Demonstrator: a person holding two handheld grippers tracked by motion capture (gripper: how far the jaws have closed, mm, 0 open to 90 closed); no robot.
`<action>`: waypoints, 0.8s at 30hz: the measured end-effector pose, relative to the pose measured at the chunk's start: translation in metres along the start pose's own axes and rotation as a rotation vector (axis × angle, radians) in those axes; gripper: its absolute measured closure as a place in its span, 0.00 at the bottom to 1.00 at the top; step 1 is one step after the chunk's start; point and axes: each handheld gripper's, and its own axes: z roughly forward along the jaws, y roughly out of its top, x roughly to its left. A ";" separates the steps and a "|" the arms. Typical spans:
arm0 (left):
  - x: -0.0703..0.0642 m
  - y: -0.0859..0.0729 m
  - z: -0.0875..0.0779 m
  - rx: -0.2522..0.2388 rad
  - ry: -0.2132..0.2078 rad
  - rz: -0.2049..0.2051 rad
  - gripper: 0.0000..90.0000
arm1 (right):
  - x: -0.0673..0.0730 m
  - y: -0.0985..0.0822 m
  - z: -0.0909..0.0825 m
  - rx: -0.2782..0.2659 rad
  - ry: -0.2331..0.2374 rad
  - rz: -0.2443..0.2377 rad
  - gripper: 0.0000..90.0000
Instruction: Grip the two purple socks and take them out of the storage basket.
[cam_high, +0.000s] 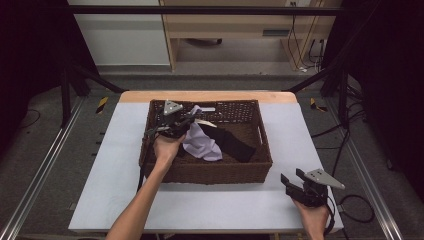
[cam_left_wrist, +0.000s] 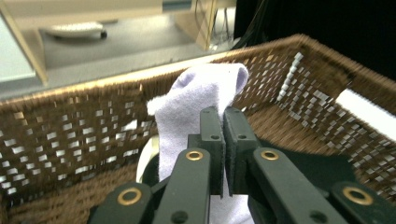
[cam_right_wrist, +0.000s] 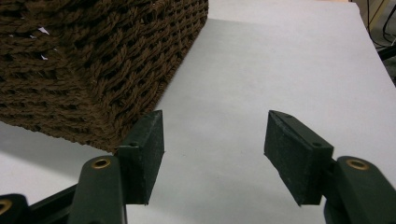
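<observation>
A brown wicker basket (cam_high: 215, 174) stands mid-table and holds a pale lilac sock (cam_high: 202, 144) and dark clothing (cam_high: 235, 142). My left gripper (cam_high: 189, 120) is inside the basket at its left, shut on the lilac sock. In the left gripper view the sock (cam_left_wrist: 196, 100) rises from between the closed jaws of the gripper (cam_left_wrist: 223, 116), with the basket's far wall (cam_left_wrist: 70, 135) behind it. My right gripper (cam_high: 291, 179) rests over the white table near the basket's front right corner, open with nothing between its jaws. In the right gripper view that gripper (cam_right_wrist: 215, 147) faces bare table beside the basket corner (cam_right_wrist: 93, 70).
The white table top (cam_high: 300, 130) has free room around the basket. A wooden edge runs along the table's back. Black frame bars and cables (cam_high: 350, 200) lie at the sides. Furniture stands on the floor beyond.
</observation>
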 end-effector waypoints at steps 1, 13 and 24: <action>-0.003 0.005 -0.007 -0.022 -0.009 0.011 0.97 | 0.000 0.000 0.000 -0.002 -0.002 0.000 0.42; -0.012 0.021 -0.059 -0.148 -0.093 0.026 0.97 | -0.003 0.000 -0.002 -0.005 -0.005 0.009 0.49; -0.030 0.026 -0.101 -0.201 -0.166 0.092 0.97 | -0.003 0.000 -0.003 -0.003 -0.010 0.008 0.50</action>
